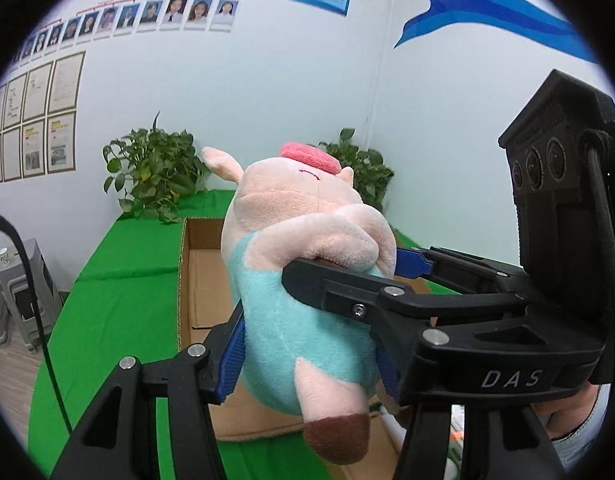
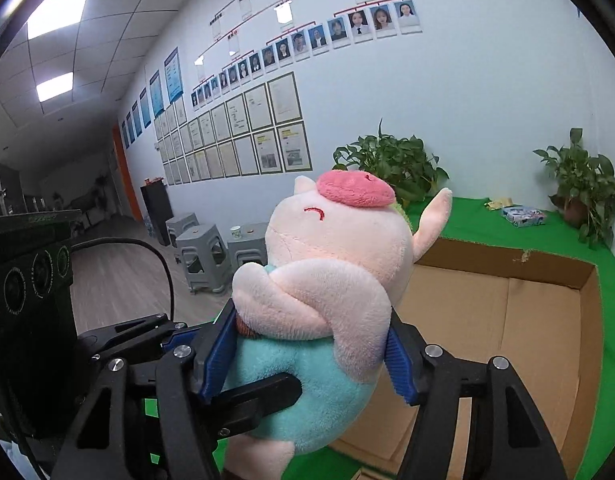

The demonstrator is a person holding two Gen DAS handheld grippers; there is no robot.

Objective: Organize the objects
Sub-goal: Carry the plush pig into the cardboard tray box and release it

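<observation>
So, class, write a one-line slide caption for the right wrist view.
Both grippers clamp a plush pig above an open cardboard box on the green table.

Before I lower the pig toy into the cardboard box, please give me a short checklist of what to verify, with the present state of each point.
1. Left tool pinches the pig at its teal body: ok.
2. Right tool also pinches the pig, both blue pads against it: ok.
3. Pig lifted clear of the green cloth: ok.
4. Box open, flaps not blocking the top: ok.
5. Box floor free where visible: ok; the part behind the pig: cannot tell.
6. The two tools cross close together at the pig; whether they touch each other: cannot tell.
</observation>
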